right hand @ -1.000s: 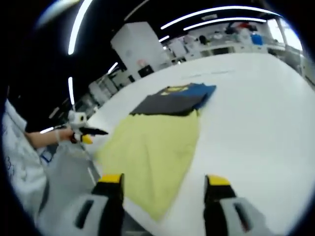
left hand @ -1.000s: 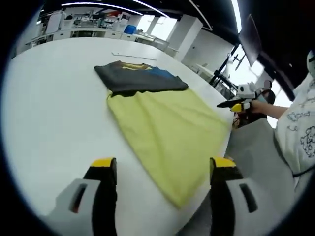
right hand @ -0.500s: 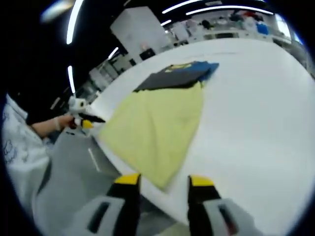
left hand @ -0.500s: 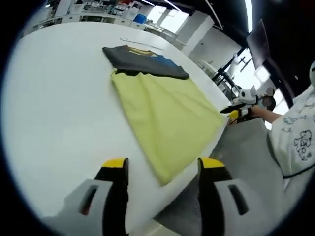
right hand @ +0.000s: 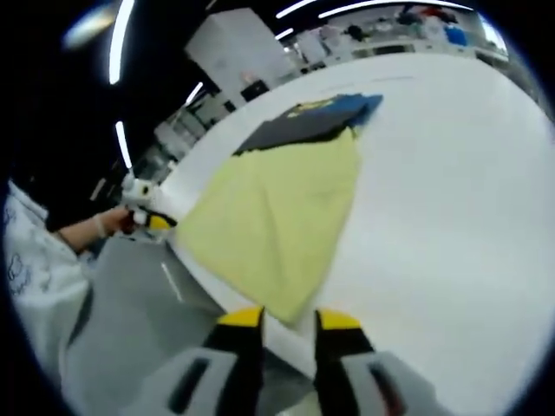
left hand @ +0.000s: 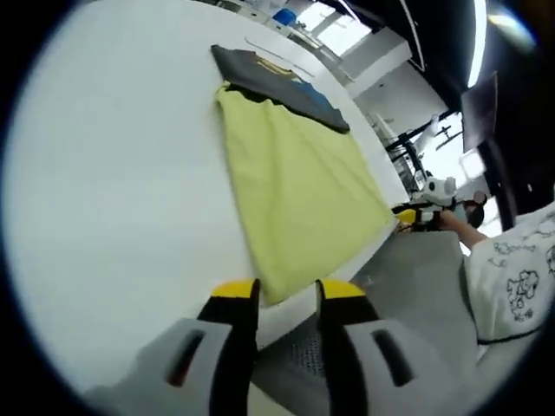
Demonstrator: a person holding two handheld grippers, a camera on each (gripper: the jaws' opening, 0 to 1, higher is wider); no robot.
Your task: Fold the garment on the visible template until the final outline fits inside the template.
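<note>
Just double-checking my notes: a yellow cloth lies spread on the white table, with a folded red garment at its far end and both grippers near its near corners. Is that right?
Not quite. The folded garment at the far end of the yellow cloth is dark grey with blue and yellow parts, not red, as the left gripper view shows. The rest holds: the cloth lies spread on the white table, with the left gripper and right gripper near its near corners.

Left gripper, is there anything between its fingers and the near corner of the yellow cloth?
Nothing: in the left gripper view the left gripper sits right at the yellow cloth's near corner, at the white table edge.
</note>
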